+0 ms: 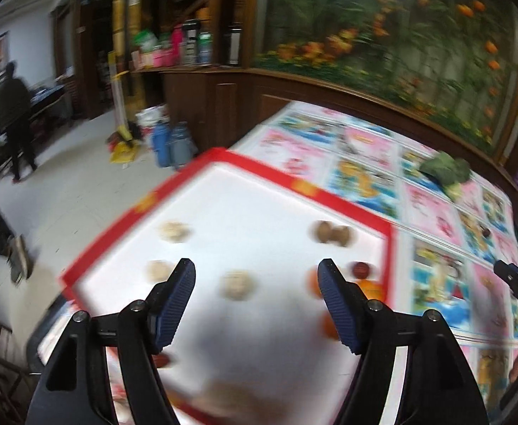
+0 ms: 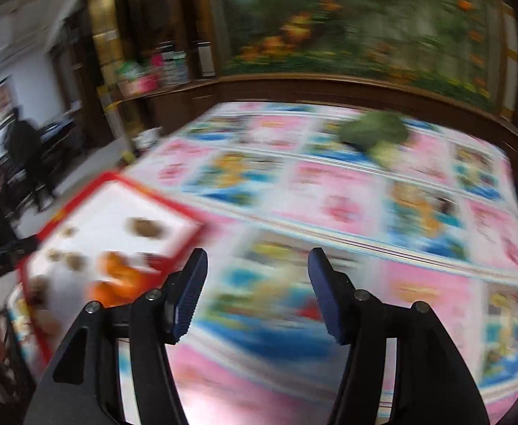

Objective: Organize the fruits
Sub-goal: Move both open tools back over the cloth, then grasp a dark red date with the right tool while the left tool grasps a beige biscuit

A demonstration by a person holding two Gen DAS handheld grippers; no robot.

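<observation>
Above, the left gripper (image 1: 255, 276) is hovering with jaws apart and empty over the red-rimmed white tray (image 1: 259, 166), which is holding walnuts (image 1: 237, 285), oranges (image 1: 369, 288) and brown fruits (image 1: 333, 233). Likewise, the right gripper (image 2: 257, 269) is standing parted, empty, over the patterned tablecloth (image 2: 330, 194).

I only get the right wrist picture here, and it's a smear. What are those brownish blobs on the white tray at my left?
Observer: The left wrist view shows pale, knobbly round things, walnut-like, and two smooth brown fruits touching each other.
Operator: Anything red there?
Observer: Yes, a small dark red fruit near the tray's right rim, above the oranges.
Operator: Is the other gripper holding something?
Observer: No, the left gripper is open over the tray, nothing between its fingers.
</observation>
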